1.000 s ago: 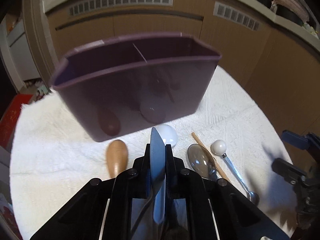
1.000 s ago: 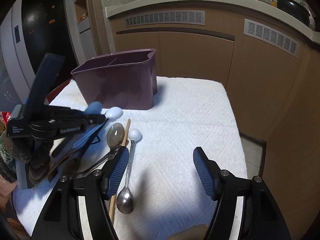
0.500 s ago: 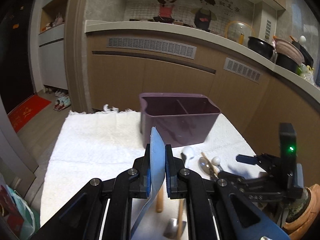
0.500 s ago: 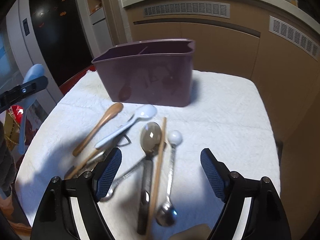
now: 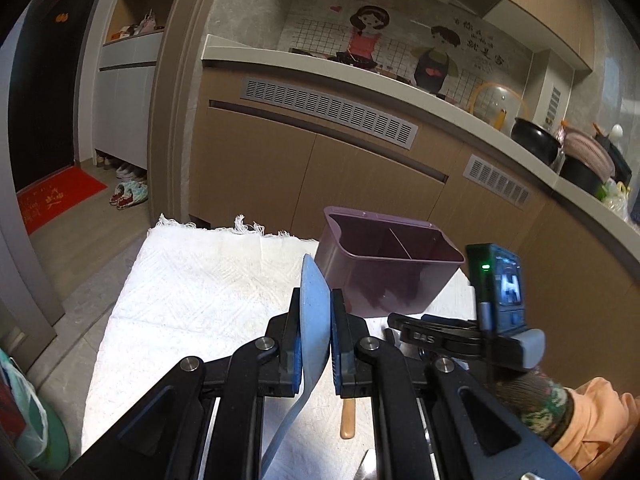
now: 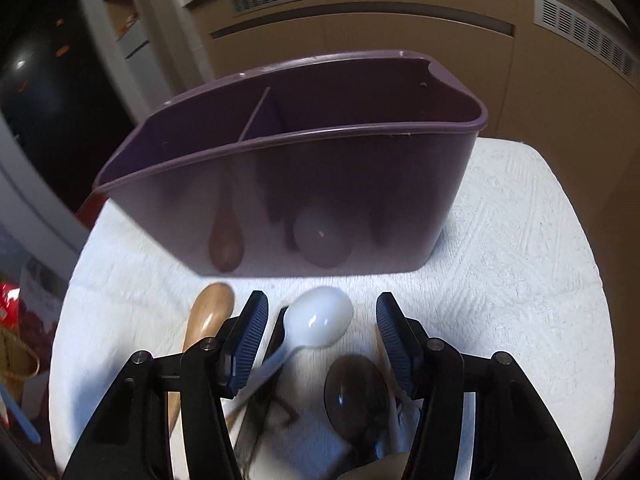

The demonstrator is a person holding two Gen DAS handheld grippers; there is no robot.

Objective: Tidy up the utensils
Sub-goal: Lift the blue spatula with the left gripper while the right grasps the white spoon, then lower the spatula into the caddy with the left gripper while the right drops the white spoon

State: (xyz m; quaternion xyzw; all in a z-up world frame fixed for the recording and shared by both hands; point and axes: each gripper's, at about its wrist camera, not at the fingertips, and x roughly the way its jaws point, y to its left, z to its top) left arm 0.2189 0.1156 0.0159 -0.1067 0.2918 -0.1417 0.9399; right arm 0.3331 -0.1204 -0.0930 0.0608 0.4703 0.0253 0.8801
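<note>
The left gripper point(image 5: 316, 330) holds a flat light-blue plastic utensil point(image 5: 314, 320) tight between its fingers point(image 5: 294, 340), with the rounded blue end standing up above them and the thin handle hanging down behind. It hovers over the bench, which is covered with a white textured cloth point(image 5: 200, 292); on the left side of this cloth there is a lot of free room up to the fringed far edge. The dark purple plastic holder with a divider inside point(image 5: 388, 268) stands near the far right edge of the cloth, and both compartments look open from above. The right gripper point(image 6: 318, 344) is low over the loose utensils just in front of the holder, and its fingers point(image 6: 248, 336) are closing, half wide, on both sides of a white plastic spoon point(image 6: 320, 316) but not pressing on it. A wooden spoon point(image 6: 208, 316) lies just left of the left finger, and a dark metal spoon point(image 6: 356, 392) with a wooden chopstick point(image 6: 382, 356) beside it lies under the right finger. To the right of the holder the cloth is free up to its edge.
</note>
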